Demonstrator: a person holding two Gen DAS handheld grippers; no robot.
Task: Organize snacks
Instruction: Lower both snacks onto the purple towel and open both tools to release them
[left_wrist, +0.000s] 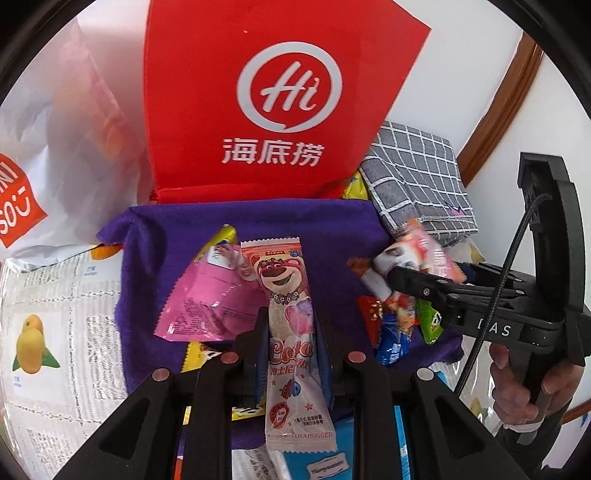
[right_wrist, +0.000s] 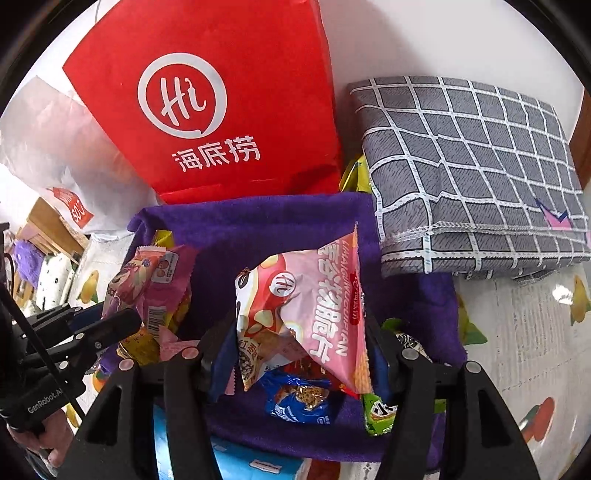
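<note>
My left gripper (left_wrist: 291, 325) is shut on a long white Lotso bear candy packet (left_wrist: 286, 295), held above the purple cloth (left_wrist: 177, 258). A pink snack packet (left_wrist: 207, 302) lies just left of it. My right gripper (right_wrist: 299, 332) is shut on a pink crisp packet (right_wrist: 314, 302), held over a pile of small snacks: a blue packet (right_wrist: 299, 402) and a green one (right_wrist: 376, 413). The right gripper also shows in the left wrist view (left_wrist: 391, 275), holding that packet (left_wrist: 417, 251). The left gripper shows in the right wrist view (right_wrist: 125, 321) with the candy packet (right_wrist: 129, 280).
A red paper bag (left_wrist: 258, 99) stands behind the purple cloth, with a white plastic bag (left_wrist: 66, 155) to its left. A folded grey checked cloth (right_wrist: 469, 173) lies at the right. A newspaper-print tablecloth with fruit pictures (left_wrist: 55, 314) covers the table.
</note>
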